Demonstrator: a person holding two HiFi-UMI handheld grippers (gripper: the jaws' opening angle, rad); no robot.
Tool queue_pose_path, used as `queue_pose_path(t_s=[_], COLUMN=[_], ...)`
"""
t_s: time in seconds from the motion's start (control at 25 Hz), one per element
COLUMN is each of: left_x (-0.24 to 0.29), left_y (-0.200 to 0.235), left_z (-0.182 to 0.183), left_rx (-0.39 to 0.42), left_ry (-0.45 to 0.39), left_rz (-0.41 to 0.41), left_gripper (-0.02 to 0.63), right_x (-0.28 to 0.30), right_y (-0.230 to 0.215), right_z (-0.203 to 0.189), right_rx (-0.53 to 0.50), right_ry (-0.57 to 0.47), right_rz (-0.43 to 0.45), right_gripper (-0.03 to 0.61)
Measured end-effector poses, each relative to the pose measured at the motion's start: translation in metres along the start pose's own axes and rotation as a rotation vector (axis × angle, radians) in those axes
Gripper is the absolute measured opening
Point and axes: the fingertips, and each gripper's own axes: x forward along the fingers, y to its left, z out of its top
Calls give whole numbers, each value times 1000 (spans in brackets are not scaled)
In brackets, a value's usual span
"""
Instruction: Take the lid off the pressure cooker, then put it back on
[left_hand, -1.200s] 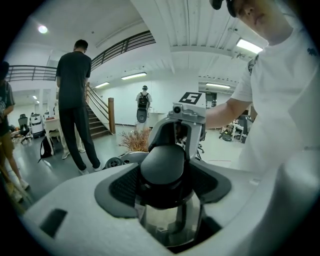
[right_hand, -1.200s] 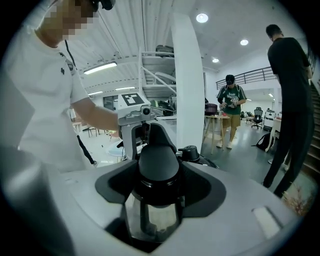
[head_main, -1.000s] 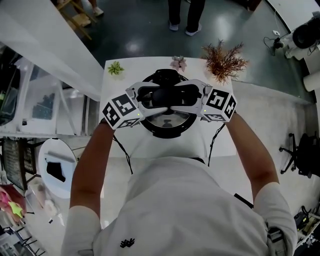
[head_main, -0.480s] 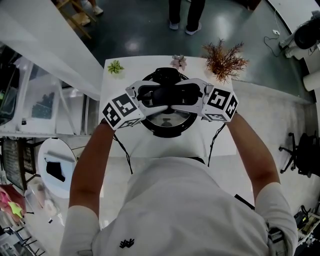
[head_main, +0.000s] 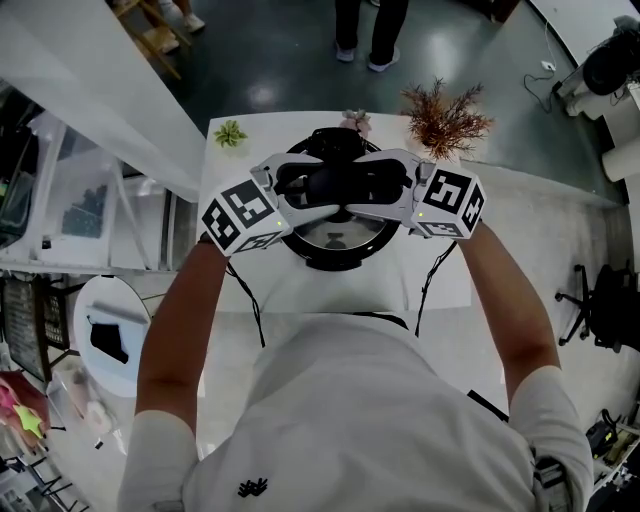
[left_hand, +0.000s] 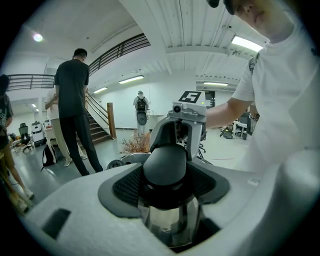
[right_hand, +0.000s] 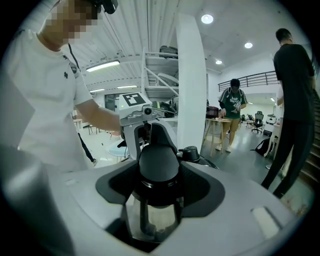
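Observation:
The black pressure cooker (head_main: 338, 262) stands on a white table with its steel lid (head_main: 335, 236) on it. A black bar handle (head_main: 335, 184) runs across the lid. My left gripper (head_main: 312, 190) holds the handle's left end (left_hand: 167, 161) between its ribbed pads; its jaws have just been closing on it. From the other side, my right gripper (head_main: 368, 188) is shut on the right end (right_hand: 159, 161). The two grippers face each other across the handle, so each camera sees the other gripper (left_hand: 186, 125) (right_hand: 142, 127).
The white table (head_main: 300, 292) carries a small green plant (head_main: 230, 133), a pink one (head_main: 355, 122) and a dried brown plant (head_main: 440, 118) along its far edge. A person (head_main: 372, 30) stands beyond it. A round white side table (head_main: 105, 335) is at the left.
Both grippers stay on the lid handle. They and the cooker sit slightly higher in the head view; the grip looks the same.

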Motion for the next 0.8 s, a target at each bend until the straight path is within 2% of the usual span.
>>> queue_pose_path(t_s=[0.6, 0.8], left_x=[-16, -19], left_y=[-31, -43], left_z=[32, 43], left_rx=[50, 81], left_ry=[-24, -32], left_rz=[-23, -51], left_gripper=[282, 282], right_x=[-25, -35], right_y=[30, 41], right_z=[28, 34], right_rx=[-21, -19], right_ry=[-5, -7], right_rz=[-48, -91], right_gripper=[276, 276])
